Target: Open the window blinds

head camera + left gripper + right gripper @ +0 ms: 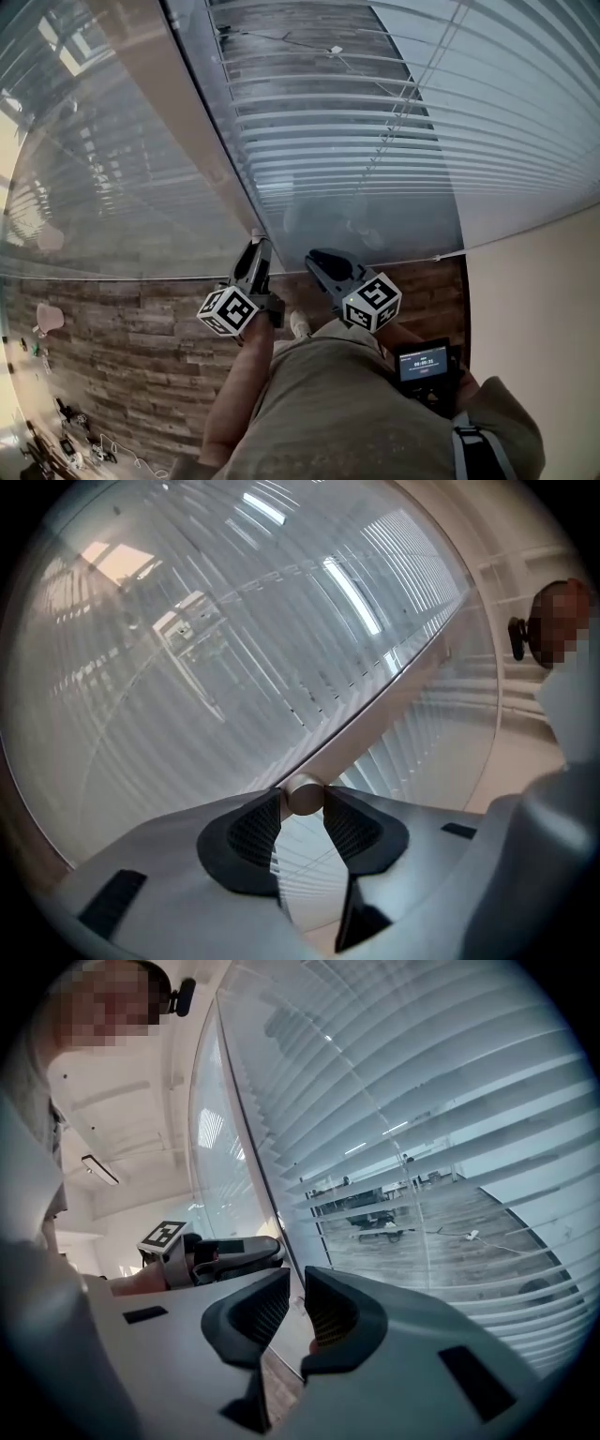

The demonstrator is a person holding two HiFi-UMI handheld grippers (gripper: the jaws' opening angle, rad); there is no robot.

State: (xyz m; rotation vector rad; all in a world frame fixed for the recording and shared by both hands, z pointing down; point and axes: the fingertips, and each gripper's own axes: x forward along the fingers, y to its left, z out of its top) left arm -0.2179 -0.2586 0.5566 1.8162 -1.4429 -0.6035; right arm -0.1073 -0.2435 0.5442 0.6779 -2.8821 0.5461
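- At the window, low in the head view, my left tongs (255,251) pointed level at the glass, with their marker cube (230,311) turned back toward me.
- Their jaws were closed on the round bottom end of the blind wand (375,710), with one ribbed pad pressing on each side of it.
- From that grip the wand ran up and away as a pale slanting rod, across the slats of the left blind (178,658).
- My right tongs (292,1309) sat just beside the left ones without touching them.
- Their pads stood only a narrow gap apart, and nothing was between them.
- Ahead of them hung the right blind (431,1101), its slats tilted enough that wood planks and a loose cable showed between them.
- Thin cords (405,98) ran down the face of that blind.
- Under the blinds' bottom edge lay the wood floor (122,347).
- A small lit screen (424,364) sat at my right side, near the right tongs' cube (373,302).
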